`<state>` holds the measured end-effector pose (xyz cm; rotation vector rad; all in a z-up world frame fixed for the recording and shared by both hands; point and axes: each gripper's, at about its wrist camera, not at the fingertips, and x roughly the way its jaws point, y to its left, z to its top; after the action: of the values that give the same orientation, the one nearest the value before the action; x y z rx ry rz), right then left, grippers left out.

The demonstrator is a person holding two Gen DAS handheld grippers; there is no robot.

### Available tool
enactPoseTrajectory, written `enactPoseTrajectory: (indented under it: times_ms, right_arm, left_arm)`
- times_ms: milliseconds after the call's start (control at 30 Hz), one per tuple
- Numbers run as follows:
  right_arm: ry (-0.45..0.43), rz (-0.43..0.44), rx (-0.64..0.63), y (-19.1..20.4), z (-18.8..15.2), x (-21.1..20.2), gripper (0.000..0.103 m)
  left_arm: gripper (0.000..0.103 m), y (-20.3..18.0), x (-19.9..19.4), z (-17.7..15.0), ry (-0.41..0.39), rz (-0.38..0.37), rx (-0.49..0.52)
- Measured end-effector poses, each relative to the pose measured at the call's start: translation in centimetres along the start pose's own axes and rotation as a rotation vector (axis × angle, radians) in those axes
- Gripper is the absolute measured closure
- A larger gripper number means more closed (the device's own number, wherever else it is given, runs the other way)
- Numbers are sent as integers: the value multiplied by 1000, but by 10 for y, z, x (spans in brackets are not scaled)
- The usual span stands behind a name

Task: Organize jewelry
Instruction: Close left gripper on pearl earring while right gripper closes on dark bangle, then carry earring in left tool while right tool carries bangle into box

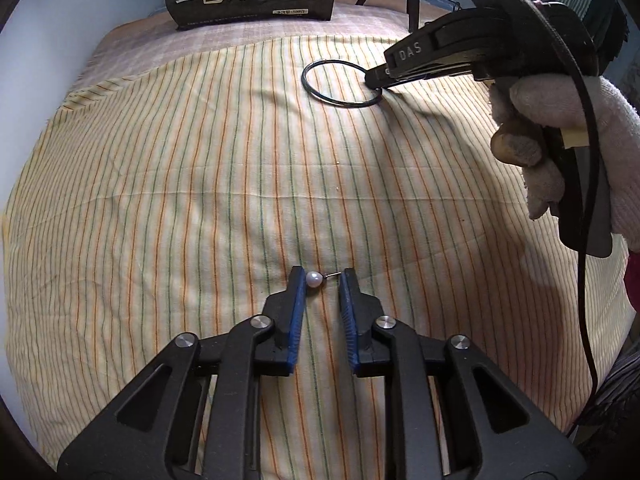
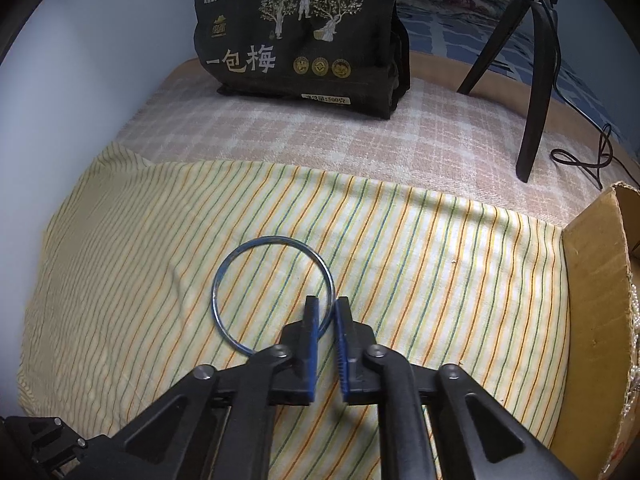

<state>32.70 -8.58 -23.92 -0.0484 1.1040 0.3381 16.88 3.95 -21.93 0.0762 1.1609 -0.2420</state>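
Note:
A pearl stud earring (image 1: 314, 279) with a thin metal post lies on the striped cloth (image 1: 200, 200) between the tips of my left gripper (image 1: 322, 278). The pearl touches the left pad and the post end reaches the right pad; the jaws stand partly open around it. A thin dark bangle ring (image 2: 273, 294) lies flat on the cloth. My right gripper (image 2: 325, 305) straddles the ring's right rim, jaws narrowly apart, the rim between them. In the left wrist view the right gripper (image 1: 374, 78) meets the ring (image 1: 340, 84) at its right edge.
A black snack bag (image 2: 300, 40) stands at the back on a checked pink cloth. A cardboard box (image 2: 600, 280) sits at the right edge. A dark tripod leg (image 2: 536, 100) and a cable stand at the back right. A gloved hand (image 1: 560, 140) holds the right gripper.

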Motion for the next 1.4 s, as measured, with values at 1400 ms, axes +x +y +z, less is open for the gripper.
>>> enactPoseTrajectory:
  times_ms: [1400]
  right_arm:
    - [-222, 46, -67, -8, -10, -136, 103]
  left_arm:
    - [94, -43, -75, 25, -209, -85, 25]
